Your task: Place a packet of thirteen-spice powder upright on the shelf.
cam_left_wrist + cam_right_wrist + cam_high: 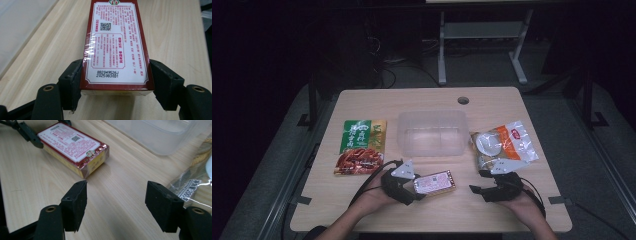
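On the left of the table (362,210) lies a green and red snack packet (360,146), flat and untouched, well apart from the work. Just right of it, the left gripper (412,188) grasps a red box (116,45) across its near end; in the left gripper view both pads sit flush against the box's long sides, and the box rests flat on the wood, printed face up. The grip appears square and centred, which is sound. The step in hand is judged to be the lift of this box toward the clear tub (432,132) that stands just beyond it at mid-table. To do it well, the person should keep the box level, raise it clear of the tub's near wall before moving it forward, and release only once it is low inside. The film wrap looks slick, so a firm, even squeeze is advised. Further right, the right gripper (116,205) rests released, jaws apart over bare wood with nothing between them. A clear bag of food (504,145) lies touching or just behind it.
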Tool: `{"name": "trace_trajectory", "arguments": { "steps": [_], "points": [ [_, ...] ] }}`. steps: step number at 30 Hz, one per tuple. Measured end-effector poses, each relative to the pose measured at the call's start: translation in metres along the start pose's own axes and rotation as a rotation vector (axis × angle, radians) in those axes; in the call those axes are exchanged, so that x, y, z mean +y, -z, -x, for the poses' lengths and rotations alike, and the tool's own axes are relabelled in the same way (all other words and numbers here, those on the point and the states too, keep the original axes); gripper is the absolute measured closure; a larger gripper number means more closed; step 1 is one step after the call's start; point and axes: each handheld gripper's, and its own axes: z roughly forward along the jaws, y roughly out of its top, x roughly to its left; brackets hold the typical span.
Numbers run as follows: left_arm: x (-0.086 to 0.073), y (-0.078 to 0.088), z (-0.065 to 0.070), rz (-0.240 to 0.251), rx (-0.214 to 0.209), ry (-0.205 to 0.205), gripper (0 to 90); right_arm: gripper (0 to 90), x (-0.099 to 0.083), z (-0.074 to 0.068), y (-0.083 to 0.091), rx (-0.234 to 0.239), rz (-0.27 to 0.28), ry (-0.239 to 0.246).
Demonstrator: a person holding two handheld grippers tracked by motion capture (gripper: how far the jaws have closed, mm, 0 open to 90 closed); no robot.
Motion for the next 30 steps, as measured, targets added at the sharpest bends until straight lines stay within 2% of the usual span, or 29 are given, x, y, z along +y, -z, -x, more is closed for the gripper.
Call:
{"name": "trace_trajectory", "arguments": {
  "steps": [4,8,9,10,11,12,14,15,19,23,25,28,29,30],
  "points": [
    [-0.003,0.013,-0.003,0.043,-0.003,0.02,32.2,31.9,0.001,0.0,0.002,0.043,0.014,0.013],
    [-0.005,0.022,-0.005,0.059,-0.007,0.02,32.2,28.7,0.004,-0.001,0.003,0.081,0.018,0.036],
    [-0.006,0.025,-0.005,0.074,-0.01,0.025,32.2,28.4,0.005,-0.002,0.003,0.096,0.022,0.043],
    [-0.007,0.029,-0.007,0.079,-0.011,0.023,32.2,27.8,0.008,-0.003,0.002,0.133,0.031,0.06],
    [-0.007,0.032,-0.006,0.093,-0.015,0.034,32.2,27.8,0.009,-0.003,0.002,0.138,0.031,0.066],
    [-0.008,0.034,-0.007,0.094,-0.012,0.024,32.3,27.5,0.011,-0.004,0.001,0.147,0.036,0.078],
    [-0.008,0.037,-0.007,0.104,-0.015,0.032,32.3,27.0,0.013,-0.005,0.0,0.155,0.038,0.08],
    [-0.008,0.04,-0.007,0.115,-0.016,0.036,32.3,26.4,0.02,-0.006,-0.004,0.191,0.04,0.097],
    [-0.008,0.045,-0.006,0.141,-0.03,0.05,32.3,20.6,0.03,-0.008,-0.012,0.249,0.048,0.109],
    [-0.008,0.048,-0.005,0.155,-0.035,0.053,32.3,17.3,0.038,-0.007,-0.016,0.272,0.032,0.125],
    [-0.009,0.05,-0.003,0.168,-0.042,0.055,32.4,15.0,0.045,-0.005,-0.022,0.311,0.038,0.136],
    [-0.009,0.051,-0.002,0.169,-0.05,0.05,32.3,14.0,0.053,-0.007,-0.026,0.358,0.046,0.181],
    [-0.01,0.052,-0.001,0.17,-0.054,0.047,32.3,14.0,0.053,-0.007,-0.026,0.358,0.046,0.181],
    [-0.01,0.053,0.0,0.172,-0.058,0.04,32.4,13.8,0.059,-0.008,-0.029,0.381,0.049,0.2]
  ]
}}
